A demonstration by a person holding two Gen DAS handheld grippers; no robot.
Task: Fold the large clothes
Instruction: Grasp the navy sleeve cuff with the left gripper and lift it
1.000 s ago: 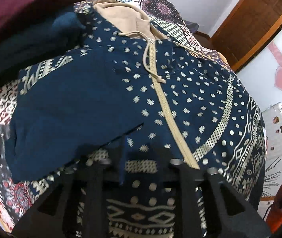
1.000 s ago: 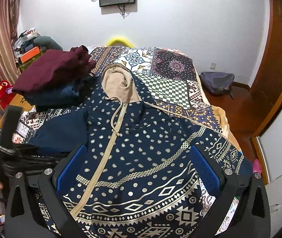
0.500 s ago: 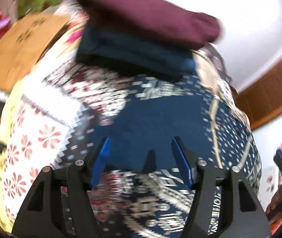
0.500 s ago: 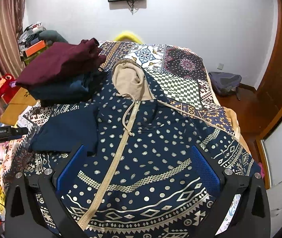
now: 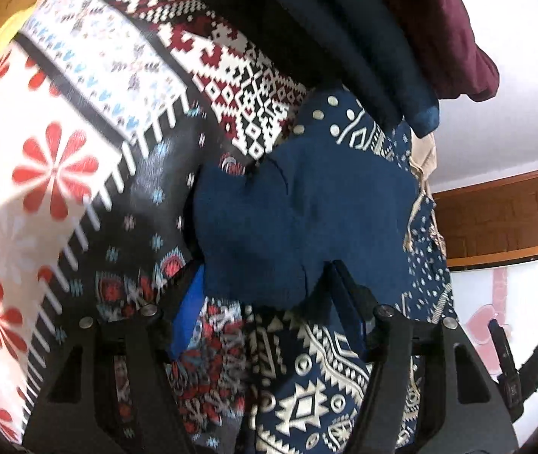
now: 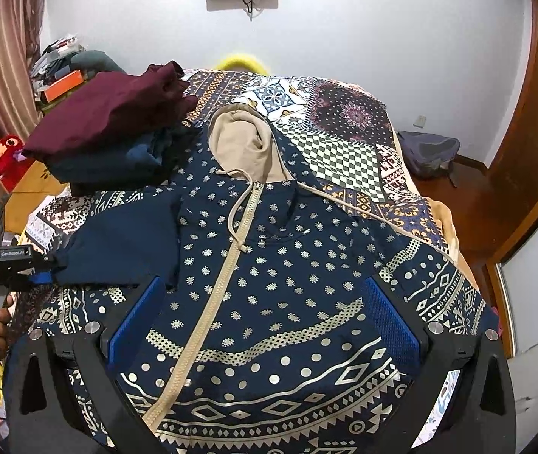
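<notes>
A navy hoodie [image 6: 287, 265] with a silver print, beige zipper and beige hood lining lies face up on the bed. Its plain navy sleeve [image 6: 125, 242] lies folded across its left side and also shows in the left wrist view [image 5: 299, 219]. My left gripper [image 5: 265, 295] is open, its blue-padded jaws on either side of the sleeve's edge; it also shows at the left of the right wrist view [image 6: 44, 266]. My right gripper [image 6: 265, 325] is open and empty above the hoodie's lower front.
A stack of folded clothes, maroon [image 6: 110, 109] over dark blue, sits at the hoodie's upper left on the patchwork bedspread [image 6: 344, 113]. A red plush toy [image 6: 4, 159], a backpack [image 6: 427, 151] on the floor and a wooden door [image 6: 533, 151] surround the bed.
My left gripper swung left off the hoodie's front, opened, and came down at the edge of the folded sleeve. My right gripper stayed open and shifted only slightly.
</notes>
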